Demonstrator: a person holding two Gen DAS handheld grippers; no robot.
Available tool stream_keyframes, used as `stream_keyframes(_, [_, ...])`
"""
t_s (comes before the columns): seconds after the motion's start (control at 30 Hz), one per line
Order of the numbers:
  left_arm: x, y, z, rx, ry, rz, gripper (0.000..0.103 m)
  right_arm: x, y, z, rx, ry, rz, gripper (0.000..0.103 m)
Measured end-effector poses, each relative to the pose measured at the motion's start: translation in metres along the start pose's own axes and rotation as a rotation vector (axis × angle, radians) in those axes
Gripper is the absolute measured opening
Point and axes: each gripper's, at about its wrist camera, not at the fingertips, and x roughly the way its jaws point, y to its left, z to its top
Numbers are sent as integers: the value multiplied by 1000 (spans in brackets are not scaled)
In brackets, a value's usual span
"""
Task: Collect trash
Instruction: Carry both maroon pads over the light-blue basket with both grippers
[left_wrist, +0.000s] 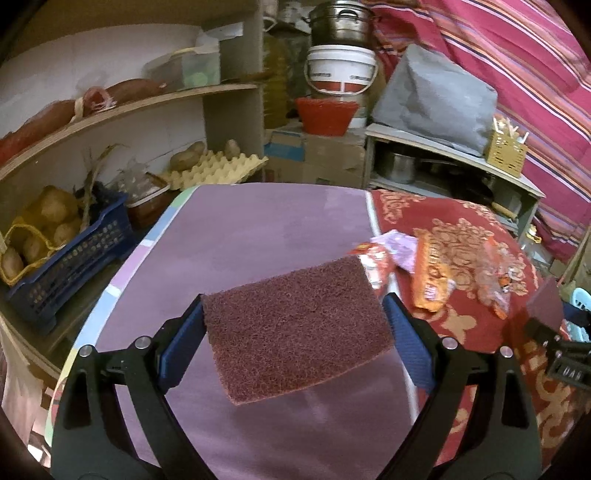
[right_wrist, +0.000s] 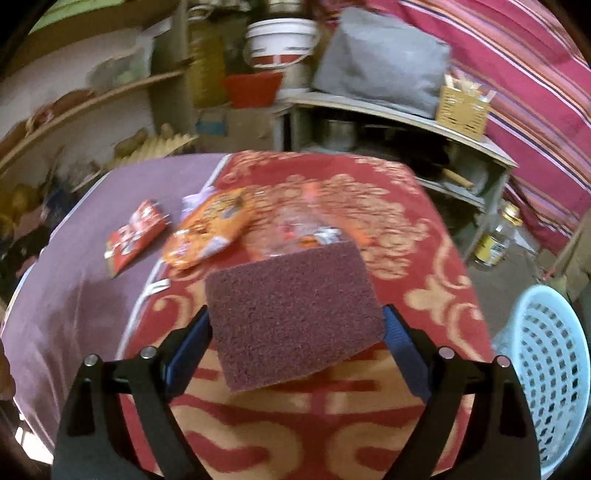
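My left gripper (left_wrist: 293, 300) is shut on a maroon scouring pad (left_wrist: 295, 339), which spans its blue fingers above the purple table cover (left_wrist: 251, 229). Just beyond the pad lie a red wrapper (left_wrist: 373, 258), a pinkish wrapper (left_wrist: 402, 247), an orange snack bag (left_wrist: 432, 280) and a clear plastic wrapper (left_wrist: 491, 277). My right gripper (right_wrist: 295, 309) is shut on a second maroon pad (right_wrist: 291, 325) over the red patterned cloth (right_wrist: 406, 258). Ahead of it are the red wrapper (right_wrist: 135, 234), orange bag (right_wrist: 207, 232) and clear wrapper (right_wrist: 303, 232). The right gripper (left_wrist: 546, 321) shows at the left wrist view's right edge.
A light blue perforated basket (right_wrist: 550, 362) stands on the floor right of the table. Shelves with a potato crate (left_wrist: 66, 266) and egg trays (left_wrist: 214, 168) sit at the left. Behind the table are a low shelf (right_wrist: 399, 114), buckets (left_wrist: 341, 70) and a jar (right_wrist: 495, 240).
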Motion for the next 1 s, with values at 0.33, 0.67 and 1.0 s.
stream_keyframes(0.33, [-6, -75, -5, 89, -21, -73, 90, -35, -94, -8, 118, -62, -121, 88])
stream_keyframes(0.67, [-10, -169, -13, 160, -7, -217, 90, -58, -171, -32, 207, -69, -214, 88])
stream_keyframes(1.0, [-20, -265, -30, 261, -12, -344, 90, -77, -247, -60, 303, -61, -289, 88])
